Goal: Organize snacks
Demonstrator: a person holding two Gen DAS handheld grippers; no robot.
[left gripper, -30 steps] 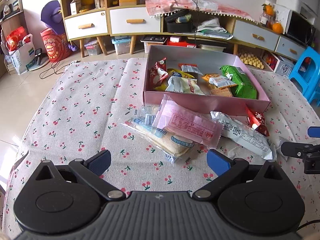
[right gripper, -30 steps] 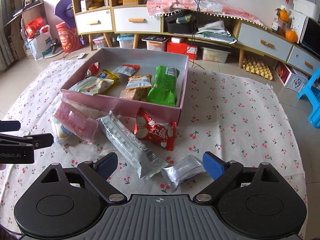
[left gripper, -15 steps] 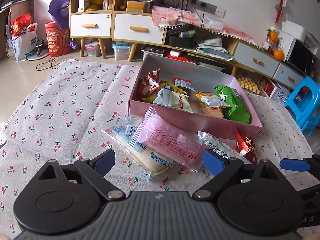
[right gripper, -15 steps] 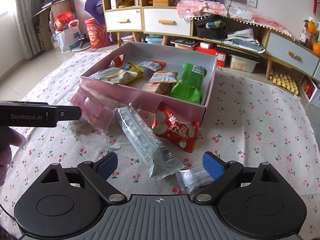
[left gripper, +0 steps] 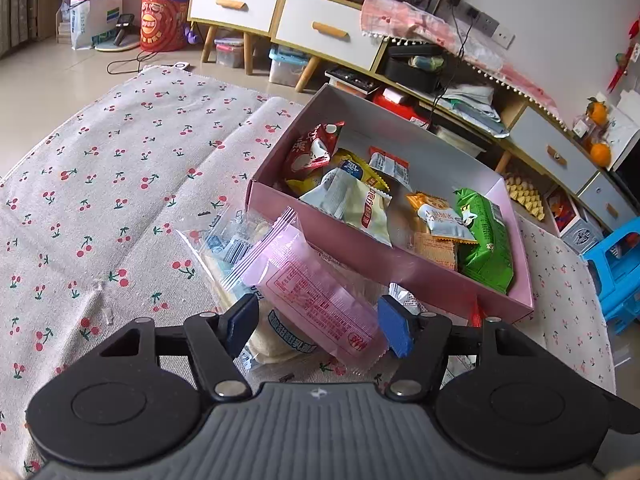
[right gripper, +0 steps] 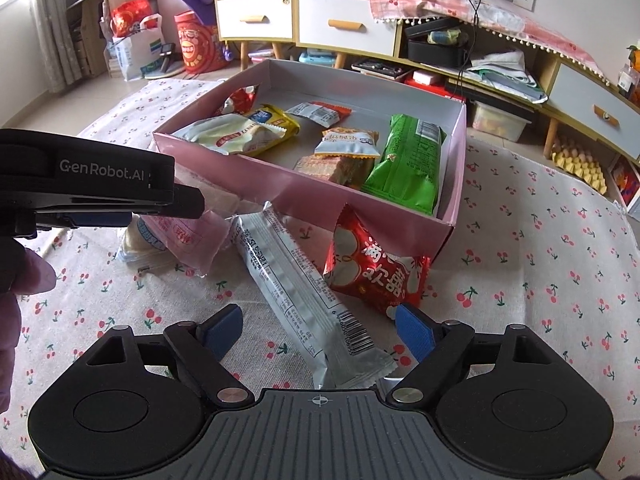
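Observation:
A pink box (left gripper: 360, 258) (right gripper: 260, 184) on the cherry-print cloth holds several snack packets. In front of it a pink packet (left gripper: 316, 296) (right gripper: 188, 236) lies on a clear bread packet (left gripper: 240, 252). My left gripper (left gripper: 318, 328) (right gripper: 160, 210) straddles the pink packet's near end. Its jaws are closing, and the pads show no firm press. My right gripper (right gripper: 320, 334) straddles the near end of a long silver packet (right gripper: 296, 280). Its jaws are closing too, with gaps on both sides. A red packet (right gripper: 376, 268) leans on the box corner.
Cherry-print cloth (left gripper: 100, 200) covers the floor around the box. Low cabinets with drawers (right gripper: 340, 28) line the back wall. A blue stool (left gripper: 616, 268) stands at the right. A person's hand (right gripper: 12, 292) holds the left gripper.
The left gripper rolled and moved in over the pink packet, its jaws narrowing a lot. The right gripper came down and forward over the silver packet, jaws narrowing somewhat.

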